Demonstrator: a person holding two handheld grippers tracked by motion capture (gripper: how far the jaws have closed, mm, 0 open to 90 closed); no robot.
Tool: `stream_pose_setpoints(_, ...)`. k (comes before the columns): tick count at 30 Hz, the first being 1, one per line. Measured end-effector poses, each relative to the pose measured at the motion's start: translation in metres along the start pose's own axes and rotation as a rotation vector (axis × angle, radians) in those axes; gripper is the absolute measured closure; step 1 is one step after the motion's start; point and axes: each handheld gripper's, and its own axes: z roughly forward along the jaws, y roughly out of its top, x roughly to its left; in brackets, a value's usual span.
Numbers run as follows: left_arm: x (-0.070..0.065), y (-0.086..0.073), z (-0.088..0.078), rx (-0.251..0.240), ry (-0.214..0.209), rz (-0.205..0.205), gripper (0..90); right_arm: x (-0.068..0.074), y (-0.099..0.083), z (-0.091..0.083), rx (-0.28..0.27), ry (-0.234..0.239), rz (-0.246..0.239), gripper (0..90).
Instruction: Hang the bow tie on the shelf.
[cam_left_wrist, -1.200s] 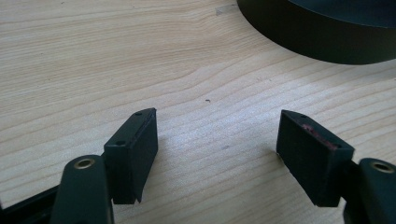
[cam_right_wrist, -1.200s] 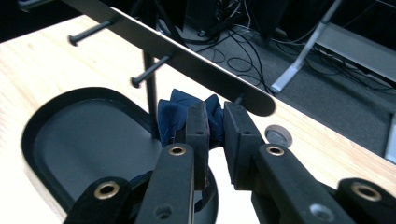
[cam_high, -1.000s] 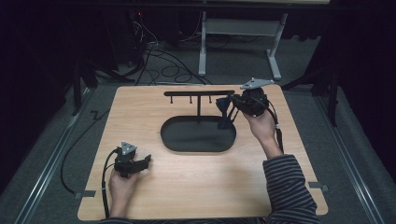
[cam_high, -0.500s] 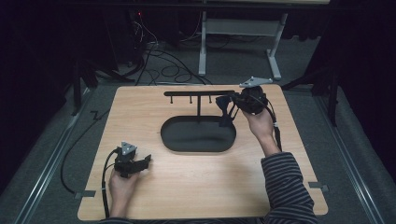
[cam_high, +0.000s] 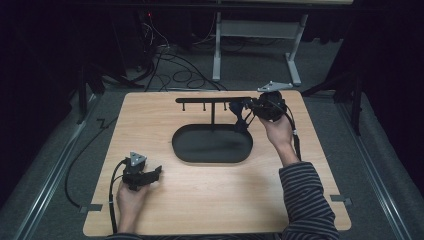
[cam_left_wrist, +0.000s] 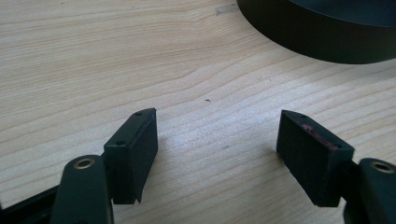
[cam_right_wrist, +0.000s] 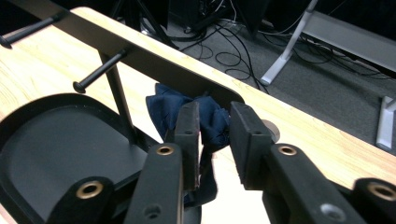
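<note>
While the high view gave the right gripper (cam_high: 246, 111) only as a dark blur at the rack's (cam_high: 212, 100) three-o'clock end, its own camera showed a blue cloth (cam_right_wrist: 210, 116) bunched under the bar between jaws that had just been easing apart — contact with the pads was hard to judge. At seven o'clock the left gripper (cam_left_wrist: 217, 154) stood spread over the table (cam_left_wrist: 93, 70); the tray (cam_left_wrist: 327, 32) was cut off at the top.
</note>
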Motion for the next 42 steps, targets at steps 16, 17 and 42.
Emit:
stream_pose_setpoints(16,-0.001,0.0,0.0,0.002,0.004,0.005,29.8,-0.001,0.001,-0.014,-0.051,0.029,0.061,59.6)
stream_pose_setpoints(17,-0.001,0.0,0.0,0.001,0.005,0.005,29.9,-0.001,0.001,-0.015,-0.057,0.031,0.064,58.5)
stream_pose_setpoints(42,-0.002,0.0,0.001,0.003,0.011,0.011,29.8,-0.01,-0.022,-0.065,-0.143,0.055,0.14,49.4)
